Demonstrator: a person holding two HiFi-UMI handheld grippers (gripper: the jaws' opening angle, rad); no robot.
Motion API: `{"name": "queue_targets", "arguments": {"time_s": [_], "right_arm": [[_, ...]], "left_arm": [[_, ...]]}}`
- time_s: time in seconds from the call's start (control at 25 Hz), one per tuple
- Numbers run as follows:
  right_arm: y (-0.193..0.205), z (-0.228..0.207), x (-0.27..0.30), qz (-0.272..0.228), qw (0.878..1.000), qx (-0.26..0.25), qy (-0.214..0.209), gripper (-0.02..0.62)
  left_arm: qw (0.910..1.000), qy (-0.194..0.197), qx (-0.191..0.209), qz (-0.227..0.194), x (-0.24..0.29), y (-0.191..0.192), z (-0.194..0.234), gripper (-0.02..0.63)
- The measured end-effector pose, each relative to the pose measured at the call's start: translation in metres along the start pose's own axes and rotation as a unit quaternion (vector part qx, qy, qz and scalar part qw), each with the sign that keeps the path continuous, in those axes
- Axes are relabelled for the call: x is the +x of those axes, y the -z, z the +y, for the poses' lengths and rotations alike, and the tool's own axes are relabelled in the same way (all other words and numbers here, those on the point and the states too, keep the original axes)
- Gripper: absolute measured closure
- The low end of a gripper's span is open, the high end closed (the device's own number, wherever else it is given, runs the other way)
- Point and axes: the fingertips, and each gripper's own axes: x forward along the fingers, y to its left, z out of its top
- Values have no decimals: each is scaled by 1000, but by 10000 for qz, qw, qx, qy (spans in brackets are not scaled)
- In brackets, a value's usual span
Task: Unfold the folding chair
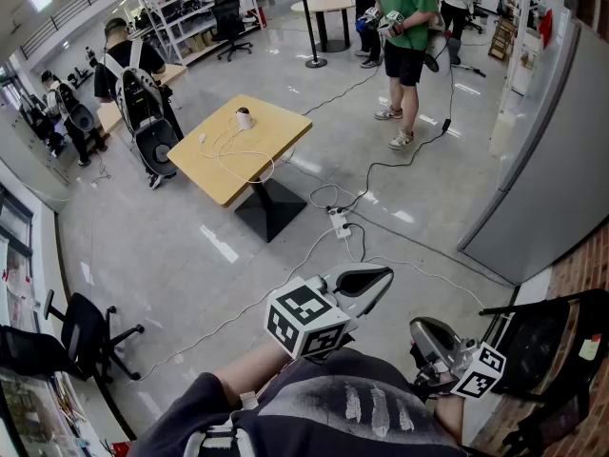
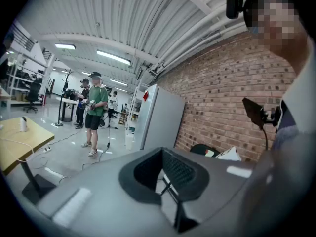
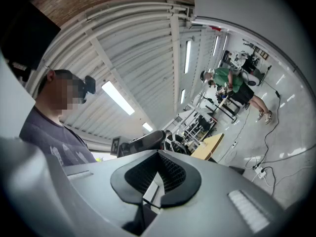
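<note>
The black folding chair (image 1: 547,341) stands folded against the brick wall at the lower right of the head view. In the left gripper view its dark top (image 2: 203,150) shows by the wall. My left gripper (image 1: 379,277) is held in front of my chest, shut and empty, well left of the chair. My right gripper (image 1: 424,331) is also shut with nothing in it, close to the chair's left edge but apart from it. In its own view the left gripper (image 2: 163,153) points toward the wall. The right gripper (image 3: 158,155) tilts up toward the ceiling.
A wooden table (image 1: 276,127) on a black base carries a white cable and a small roll. A power strip (image 1: 340,223) and cords lie on the floor ahead. A grey cabinet (image 1: 552,179) stands at the right. A person in green (image 1: 404,27) stands far off. An office chair (image 1: 81,336) is at the left.
</note>
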Motion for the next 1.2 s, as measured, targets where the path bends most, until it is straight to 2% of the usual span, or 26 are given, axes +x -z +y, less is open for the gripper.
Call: {"name": "queue_targets", "arguments": {"time_s": [0.16, 0.32, 0.44, 0.64, 0.84, 0.92, 1.04, 1.2], "right_arm": [[14, -3, -5, 443, 9986, -56, -281, 594], [26, 0, 2, 661, 9952, 238, -676, 594], [32, 0, 0, 756, 9944, 355, -650, 594], [28, -17, -6, 628, 9968, 460, -206, 594], [27, -44, 15, 530, 9974, 253, 424, 594], [25, -53, 26, 468, 9954, 130, 827, 594], [24, -64, 53, 680, 9884, -187, 1342, 594], [33, -71, 95, 1077, 9764, -548, 1788, 594]], "left_arm": [[9995, -272, -15, 163, 4, 20, -6, 604], [9971, -639, 48, 410, -7, 29, -8, 604], [9963, -697, 175, 468, -6, 34, -6, 604], [9986, -212, -275, 388, 10, 33, 3, 604], [9990, 236, -281, 269, 25, 32, 45, 604], [9961, 643, -574, 210, 33, 28, 59, 604], [9849, 1262, -1184, -16, 35, 10, 80, 604], [9812, 1583, -1104, 22, 25, 8, 114, 604]]}}
